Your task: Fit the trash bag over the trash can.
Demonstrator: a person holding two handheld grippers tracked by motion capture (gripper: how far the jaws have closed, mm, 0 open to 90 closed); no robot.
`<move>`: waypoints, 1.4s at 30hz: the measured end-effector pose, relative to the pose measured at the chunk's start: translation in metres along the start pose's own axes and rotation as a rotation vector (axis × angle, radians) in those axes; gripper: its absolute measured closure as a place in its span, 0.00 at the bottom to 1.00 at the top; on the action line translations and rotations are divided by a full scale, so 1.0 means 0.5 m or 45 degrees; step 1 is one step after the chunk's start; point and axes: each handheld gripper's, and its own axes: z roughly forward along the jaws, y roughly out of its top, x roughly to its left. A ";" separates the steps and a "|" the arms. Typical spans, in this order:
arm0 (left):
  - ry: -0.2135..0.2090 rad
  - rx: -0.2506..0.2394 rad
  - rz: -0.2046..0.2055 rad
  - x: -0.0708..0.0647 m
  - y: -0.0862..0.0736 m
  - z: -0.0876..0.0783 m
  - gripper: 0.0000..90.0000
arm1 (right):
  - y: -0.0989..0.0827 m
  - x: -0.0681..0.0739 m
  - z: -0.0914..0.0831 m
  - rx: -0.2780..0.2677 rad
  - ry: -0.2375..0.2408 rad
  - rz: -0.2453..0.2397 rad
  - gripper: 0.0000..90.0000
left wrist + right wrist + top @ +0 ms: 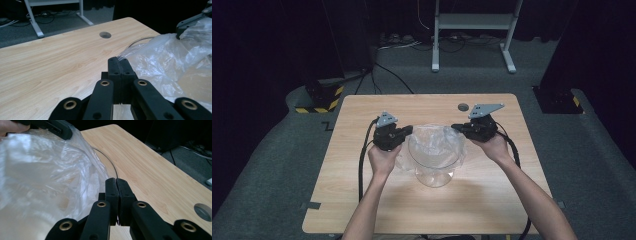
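Observation:
A clear glass bowl (434, 176) stands mid-table with a crumpled clear plastic bag (435, 142) spread over its mouth. My left gripper (409, 131) sits at the bowl's left rim. In the left gripper view its jaws are pressed together, and the bag's edge (150, 53) comes out from their tip (119, 60). My right gripper (455, 127) sits at the right rim. Its jaws (115, 180) are also together, with the bag (50, 175) bunched against their tip. The bowl's thin rim (110, 161) curves past them.
The wooden table (362, 200) has a round cable hole (462, 106) at its far edge. Cables trail from both grippers along the person's forearms. Beyond the table lie dark carpet, floor cables and a white metal frame (472, 22).

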 end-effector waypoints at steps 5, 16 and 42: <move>-0.003 0.015 -0.031 0.008 -0.003 0.009 1.00 | -0.002 -0.010 -0.007 -0.004 -0.029 0.009 0.99; -0.006 0.059 -0.063 0.018 0.000 0.032 1.00 | -0.011 -0.020 0.012 0.020 -0.085 0.027 1.00; 0.032 0.033 -0.197 0.026 -0.004 0.006 0.64 | -0.036 -0.013 0.005 -0.015 -0.107 0.073 0.81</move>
